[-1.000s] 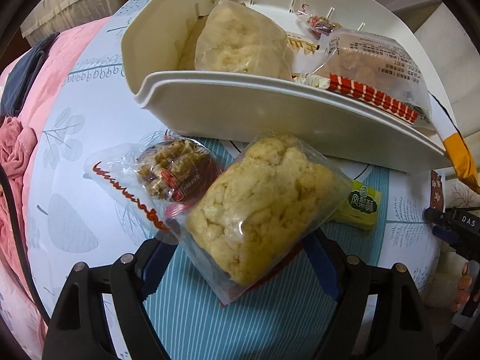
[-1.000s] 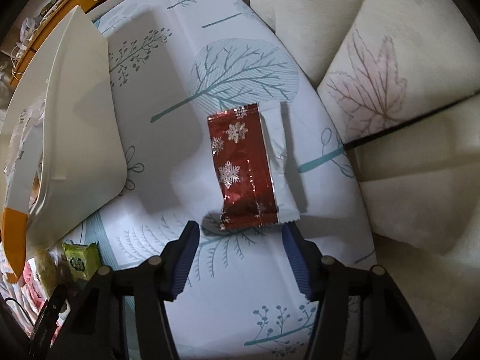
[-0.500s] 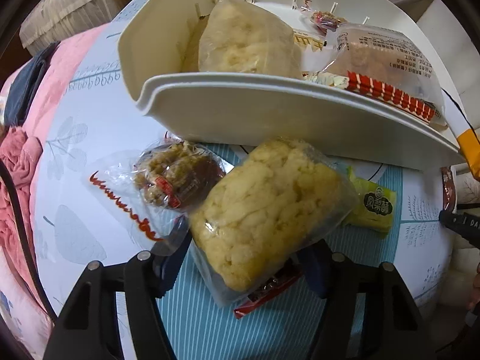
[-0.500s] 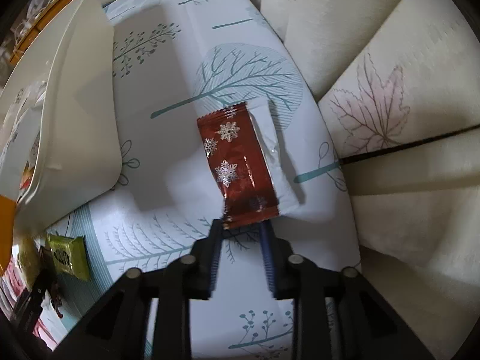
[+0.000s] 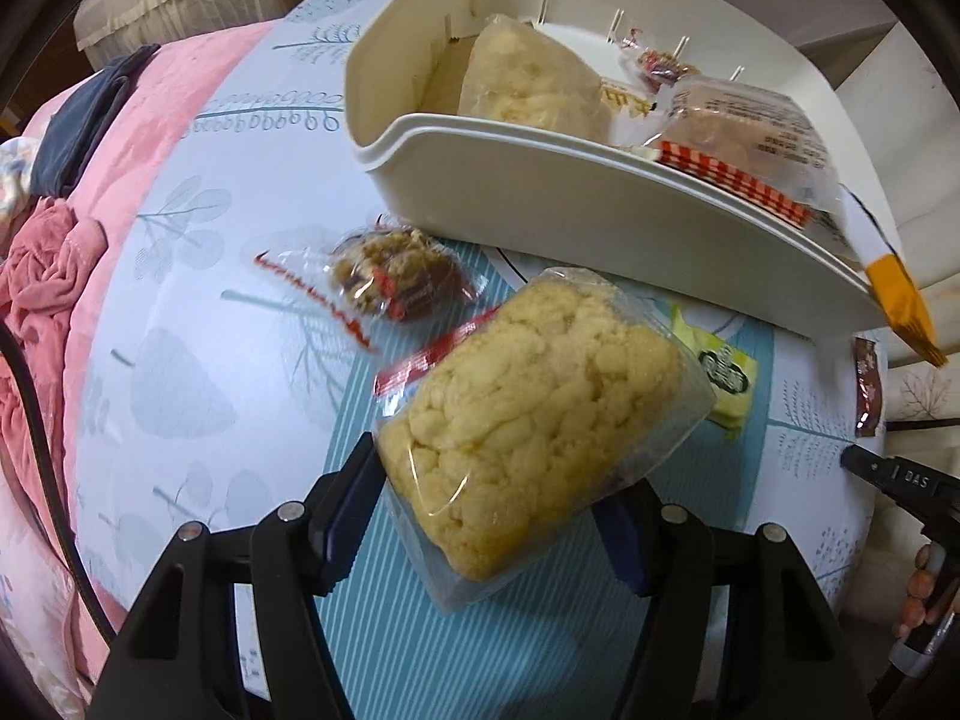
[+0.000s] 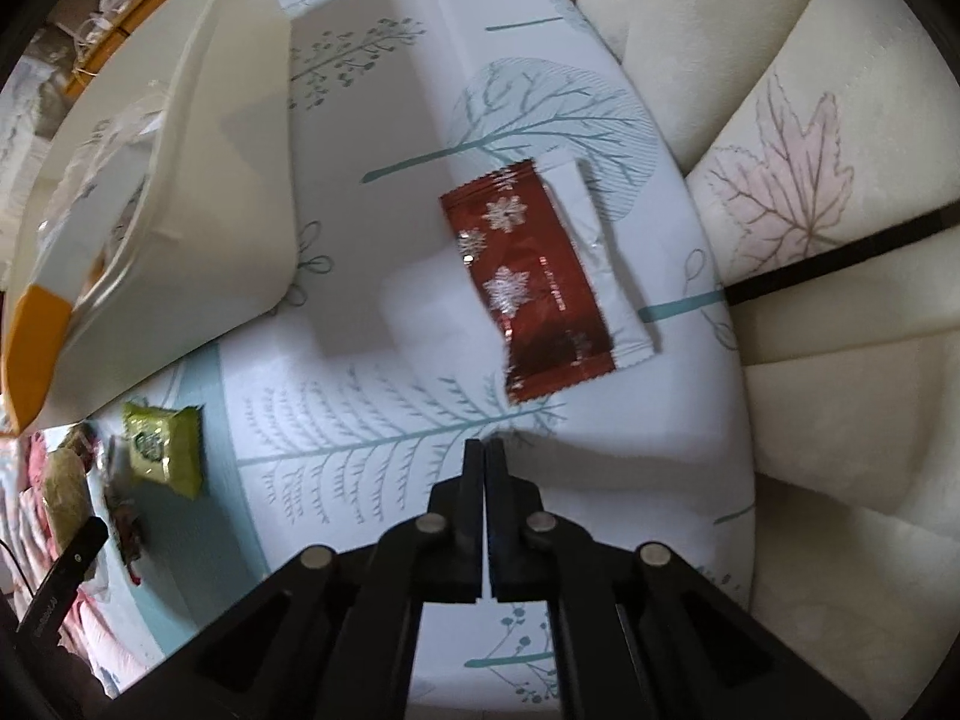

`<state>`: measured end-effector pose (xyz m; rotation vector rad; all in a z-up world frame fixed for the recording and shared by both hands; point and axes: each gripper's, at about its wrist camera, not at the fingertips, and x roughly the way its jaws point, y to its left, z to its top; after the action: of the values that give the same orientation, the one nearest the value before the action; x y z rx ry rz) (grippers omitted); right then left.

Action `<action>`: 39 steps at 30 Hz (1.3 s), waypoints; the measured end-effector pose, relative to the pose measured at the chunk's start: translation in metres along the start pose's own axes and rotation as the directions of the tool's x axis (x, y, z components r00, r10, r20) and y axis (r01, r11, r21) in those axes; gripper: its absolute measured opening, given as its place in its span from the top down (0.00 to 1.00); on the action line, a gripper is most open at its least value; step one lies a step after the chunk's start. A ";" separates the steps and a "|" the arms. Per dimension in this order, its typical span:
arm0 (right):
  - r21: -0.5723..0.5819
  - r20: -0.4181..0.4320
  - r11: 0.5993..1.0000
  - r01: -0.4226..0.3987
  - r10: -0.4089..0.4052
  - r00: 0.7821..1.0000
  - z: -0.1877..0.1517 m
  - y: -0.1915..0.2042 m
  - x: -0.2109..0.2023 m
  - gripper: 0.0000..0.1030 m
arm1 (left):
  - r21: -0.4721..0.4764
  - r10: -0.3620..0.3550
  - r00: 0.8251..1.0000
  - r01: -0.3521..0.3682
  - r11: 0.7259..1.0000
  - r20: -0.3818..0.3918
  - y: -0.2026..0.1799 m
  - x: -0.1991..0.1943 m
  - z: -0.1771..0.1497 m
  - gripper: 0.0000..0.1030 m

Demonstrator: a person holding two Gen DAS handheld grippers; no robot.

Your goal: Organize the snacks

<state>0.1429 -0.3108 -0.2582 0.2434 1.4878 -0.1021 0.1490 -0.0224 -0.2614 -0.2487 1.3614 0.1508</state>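
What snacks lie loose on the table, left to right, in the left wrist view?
Brown snack bag → yellow pastry bag, held between the left fingers → green packet → dark red packet.

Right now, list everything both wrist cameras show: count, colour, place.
bin: one, white, at the far side of the cloth
held crumbly bag: one, yellow in clear wrap, between the left gripper's fingers
binned crumbly bag: one, pale yellow, in the bin
checked pack: one, clear with red-white trim, in the bin
small sweet: one, reddish, at the back of the bin
brown snack pack: one, clear with red trim, on the cloth before the bin
green packet: one, on the cloth beside the bin
snowflake packet: one, dark red and white, on the cloth
cloth: one, white with teal trees
blanket: one, pink, beside the cloth
left gripper: black, clamping the bag
right gripper: black, shut, empty, short of the snowflake packet
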 end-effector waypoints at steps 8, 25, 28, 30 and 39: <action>-0.098 0.122 0.990 -0.099 0.111 0.986 -0.011 0.006 -0.021 1.00 | -0.038 -0.004 0.998 0.007 0.999 0.058 0.008 -0.041 -0.029 0.37; -0.154 0.245 0.977 -0.148 0.183 0.952 -0.024 -0.022 -0.052 1.00 | -0.113 0.001 0.992 0.014 0.994 0.130 0.009 -0.105 -0.055 0.37; -0.172 0.286 0.978 -0.120 0.166 0.944 -0.019 -0.020 -0.056 0.99 | -0.118 0.004 0.991 0.012 0.993 0.134 0.010 -0.112 -0.058 0.37; -0.206 0.318 0.976 -0.072 0.136 0.938 -0.015 -0.016 -0.057 0.97 | -0.124 0.004 0.991 0.013 0.992 0.136 0.012 -0.116 -0.058 0.37; -0.225 0.312 0.971 0.083 -0.009 0.950 0.014 -0.016 -0.028 0.59 | -0.156 0.015 0.986 0.011 0.988 0.166 0.018 -0.139 -0.050 0.37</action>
<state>0.1508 -0.3313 -0.2306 -0.0021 1.1794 0.0007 0.0684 -0.0133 -0.1362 -0.3590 1.1845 0.2753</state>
